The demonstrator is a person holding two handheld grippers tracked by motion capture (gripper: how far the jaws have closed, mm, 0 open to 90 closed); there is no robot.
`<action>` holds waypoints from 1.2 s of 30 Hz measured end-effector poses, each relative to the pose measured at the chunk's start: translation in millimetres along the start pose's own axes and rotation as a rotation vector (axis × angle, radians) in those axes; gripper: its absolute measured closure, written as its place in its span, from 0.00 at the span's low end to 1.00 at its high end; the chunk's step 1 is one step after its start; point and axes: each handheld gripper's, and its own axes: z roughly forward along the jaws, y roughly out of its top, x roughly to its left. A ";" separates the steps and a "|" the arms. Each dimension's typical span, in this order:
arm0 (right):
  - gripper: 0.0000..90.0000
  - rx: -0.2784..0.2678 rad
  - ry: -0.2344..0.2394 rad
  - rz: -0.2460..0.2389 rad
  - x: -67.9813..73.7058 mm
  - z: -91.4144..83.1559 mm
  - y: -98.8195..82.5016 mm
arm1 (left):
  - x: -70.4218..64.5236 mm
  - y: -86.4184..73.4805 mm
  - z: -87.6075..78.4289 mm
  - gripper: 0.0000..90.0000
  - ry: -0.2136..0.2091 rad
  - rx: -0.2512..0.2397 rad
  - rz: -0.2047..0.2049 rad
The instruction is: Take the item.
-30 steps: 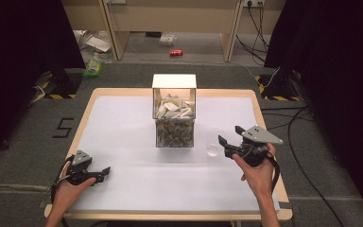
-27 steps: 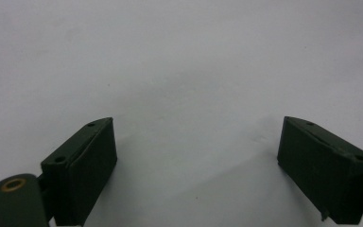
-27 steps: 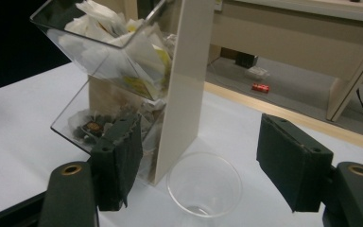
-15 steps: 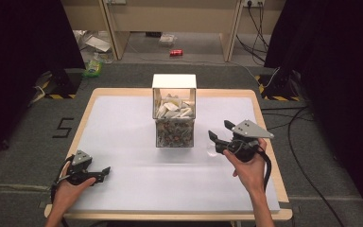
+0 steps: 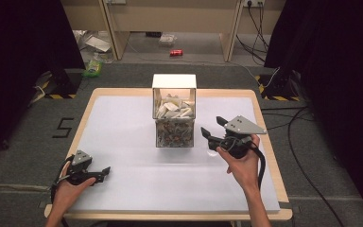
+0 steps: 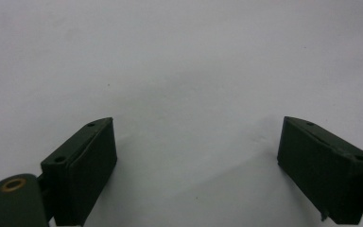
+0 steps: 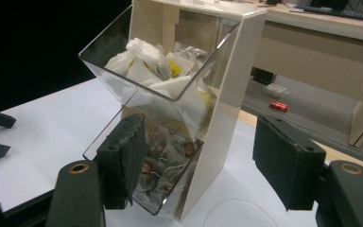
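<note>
– Reaching for the clear box (image 5: 174, 111), would you say? The right tool (image 5: 210, 126) is off the bench (image 5: 123, 118) just beside the box's right side and points at it.

– That's my reading. Its jaws stand fairly wide and have just been closing a little, with nothing between them. The left tool (image 5: 103, 173) rests near the front left corner of the bench, well apart from the box, also wide and empty.

– Where exactly is the box?

– Upright in the middle of the bench, toward the far edge. It has two sloped open trays, one above the other. White paper packets (image 7: 142, 61) fill the upper tray and small dark-printed sachets (image 7: 163, 156) fill the lower one.

– How would you expect those to handle?

– Light and soft, I'd guess. A sachet will crumple and give under the pads, and it may drag its neighbours out with it. I'd pinch one that lies on top by a free edge or corner, through the open mouth of the lower tray, with the jaws narrowed first.

– And the box itself?

– Stiff, smooth plastic, likely slippery, and tall for its footprint. A push high on the wall could tip or slide it. If it has to be steadied, I'd take it low on the white side wall.

– Anything in the way?

– A clear round disc (image 7: 231, 213) lies flat on the bench just under the right tool. I can't tell what it is, and it is easy to nudge.
</note>
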 end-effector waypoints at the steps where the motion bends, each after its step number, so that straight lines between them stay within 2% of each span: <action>1: 0.40 0.003 0.004 0.002 0.8 0.3 0.4 | 0.0 0.0 0.0 0.13 0.000 0.000 0.000; 18: 0.44 -0.023 0.032 -0.026 10.3 7.2 11.4 | 0.0 0.0 0.0 0.13 0.000 0.000 0.000; 25: 0.46 -0.017 0.047 -0.037 14.3 15.8 14.4 | -0.1 0.0 0.0 0.13 0.000 0.000 0.000; 36: 0.53 -0.047 0.081 -0.065 22.8 30.8 26.6 | -0.2 0.0 0.0 0.13 0.001 0.000 0.001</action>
